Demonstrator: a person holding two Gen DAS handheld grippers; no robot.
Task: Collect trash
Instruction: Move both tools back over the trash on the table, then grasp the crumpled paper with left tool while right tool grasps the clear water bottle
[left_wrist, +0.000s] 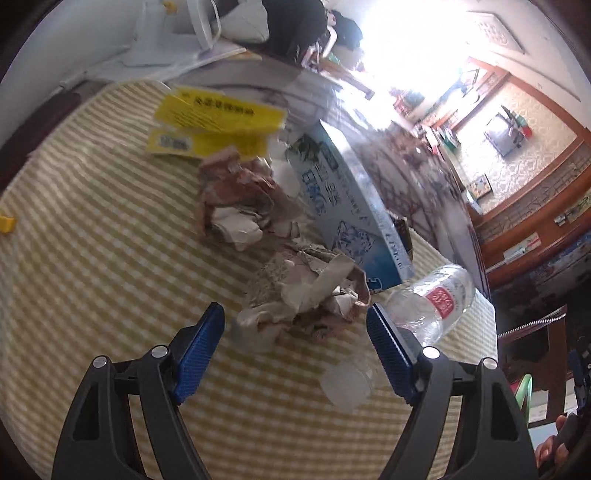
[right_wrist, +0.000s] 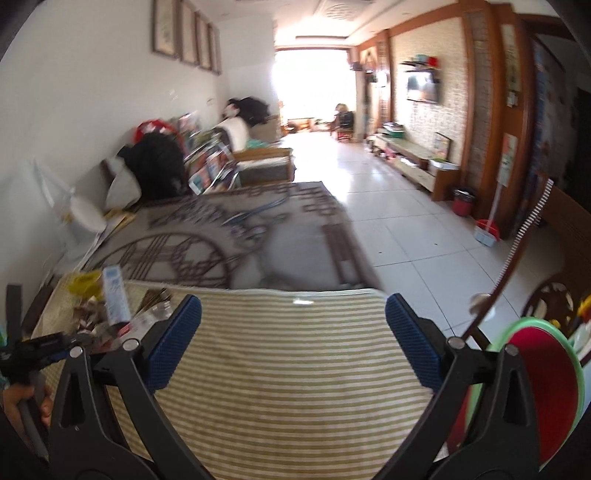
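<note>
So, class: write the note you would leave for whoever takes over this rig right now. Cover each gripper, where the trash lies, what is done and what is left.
Left gripper: open, empty, above the table, aimed at the nearer crumpled paper wad.
Right gripper: open, empty, over a bare stretch of the striped tablecloth.
Trash, all on the cloth: second paper wad further back, yellow packet, blue-and-white carton, clear plastic bottle lying on its side, small clear cup.
Done: nothing visibly collected.
Left: pick up every piece; the near wad looks the likeliest first.
</note>
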